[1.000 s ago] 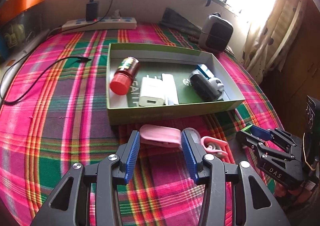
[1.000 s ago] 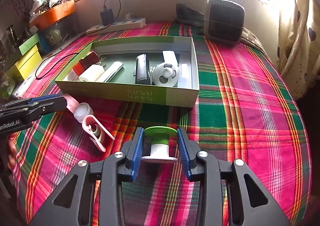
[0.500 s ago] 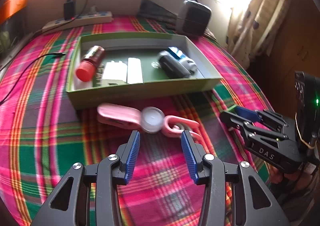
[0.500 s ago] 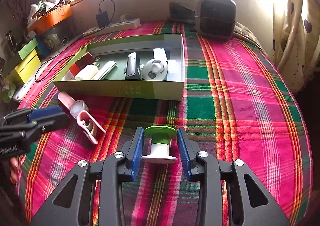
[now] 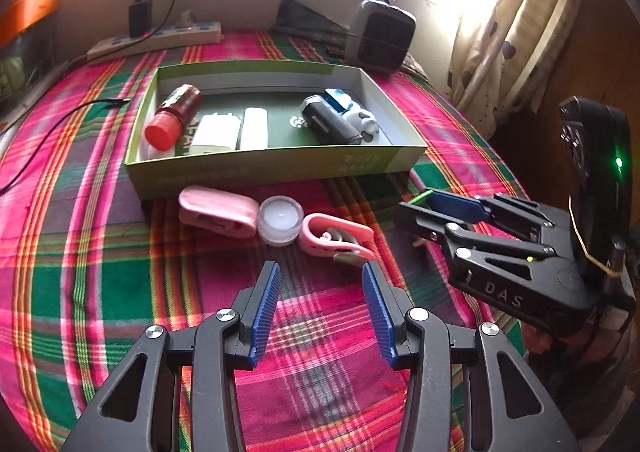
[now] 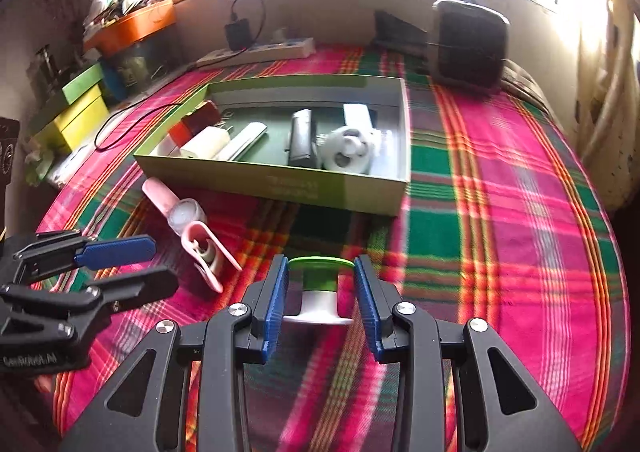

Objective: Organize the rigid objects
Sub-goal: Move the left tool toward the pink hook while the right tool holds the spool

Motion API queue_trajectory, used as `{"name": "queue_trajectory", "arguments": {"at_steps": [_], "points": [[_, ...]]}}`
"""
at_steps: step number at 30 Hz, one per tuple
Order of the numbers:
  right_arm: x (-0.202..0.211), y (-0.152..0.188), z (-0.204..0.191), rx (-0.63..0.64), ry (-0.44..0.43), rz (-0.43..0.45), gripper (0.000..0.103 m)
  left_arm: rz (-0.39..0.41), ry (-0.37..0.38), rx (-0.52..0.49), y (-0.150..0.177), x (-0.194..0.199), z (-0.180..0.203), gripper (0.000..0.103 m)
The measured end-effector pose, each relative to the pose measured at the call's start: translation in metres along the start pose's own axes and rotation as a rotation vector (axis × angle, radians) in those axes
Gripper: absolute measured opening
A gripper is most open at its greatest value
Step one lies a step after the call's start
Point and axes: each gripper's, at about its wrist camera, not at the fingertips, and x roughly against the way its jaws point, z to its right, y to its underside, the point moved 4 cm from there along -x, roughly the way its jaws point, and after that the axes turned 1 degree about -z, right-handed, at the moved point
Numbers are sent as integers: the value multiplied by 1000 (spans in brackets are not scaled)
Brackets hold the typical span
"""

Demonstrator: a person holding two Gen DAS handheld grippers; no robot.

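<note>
A shallow green box on the plaid cloth holds a red-capped bottle, a white charger, a black device and a white round item. In front of it lie a pink case, a small clear jar and a pink clip. My left gripper is open and empty, just short of the jar and clip. My right gripper is shut on a green-and-white spool, held above the cloth right of the clip.
A power strip with a plugged charger and a dark heater stand at the back. A black cable lies left of the box. Green and yellow boxes stand off the left edge. Curtains hang at right.
My left gripper has drawn back from the pink case, so the case, jar and clip now lie clear in front of it. My right gripper has lifted slightly, spool still held.
</note>
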Motion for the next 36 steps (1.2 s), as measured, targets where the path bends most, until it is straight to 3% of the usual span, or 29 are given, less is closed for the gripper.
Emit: {"name": "queue_trajectory", "arguments": {"at_steps": [9, 23, 29, 36], "points": [[-7, -4, -33, 126, -34, -26, 35, 26, -16, 41, 2, 12, -17, 42], [-3, 6, -54, 145, -149, -36, 35, 18, -6, 49, 6, 13, -19, 42], [3, 6, -36, 102, -83, -13, 35, 3, -11, 22, 3, 5, -8, 42], [9, 6, -12, 64, -10, 15, 35, -12, -79, -9, 0, -7, 2, 42]]}}
